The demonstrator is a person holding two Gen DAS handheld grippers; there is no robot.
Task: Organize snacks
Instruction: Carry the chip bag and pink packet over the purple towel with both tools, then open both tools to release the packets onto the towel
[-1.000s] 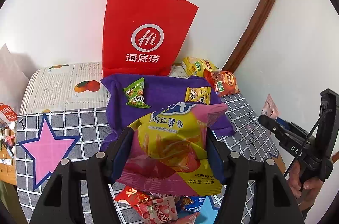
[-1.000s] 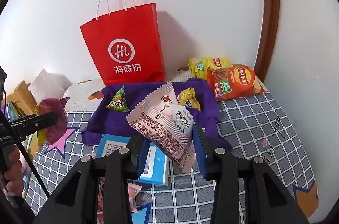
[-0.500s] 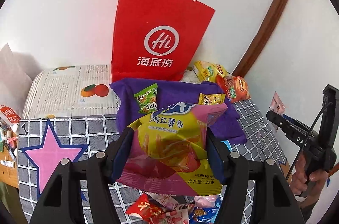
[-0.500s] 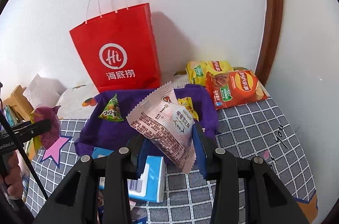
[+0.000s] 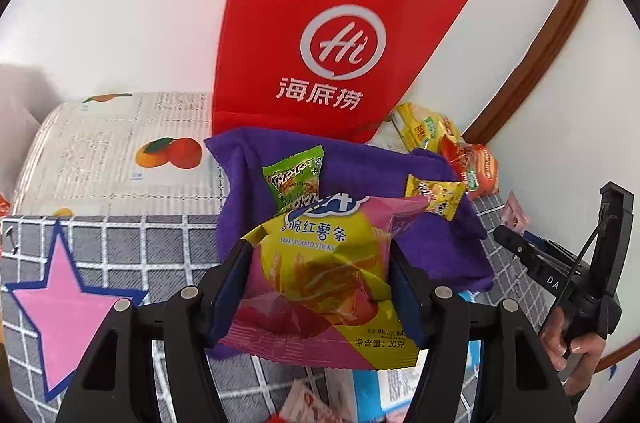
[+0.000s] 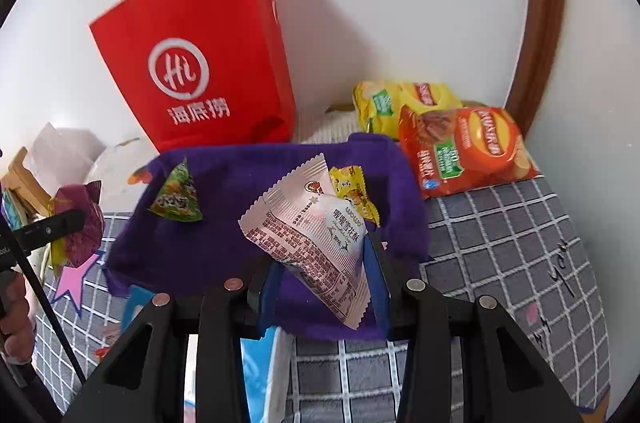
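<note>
Left wrist view: the left gripper (image 5: 320,279) clamps a sweet potato sticks bag (image 5: 328,263) above the near edge of the purple cloth (image 5: 360,167); let go early, it could drop short onto the checked blanket (image 5: 120,243).

Right wrist view: the right gripper (image 6: 320,287) pinches a silver snack packet (image 6: 312,235) over the cloth; only here do the chip bags (image 6: 460,143) at far right show fully.

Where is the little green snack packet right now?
The little green snack packet lies on the left part of the purple cloth, just in front of the red paper bag, seen in both wrist views.
</note>
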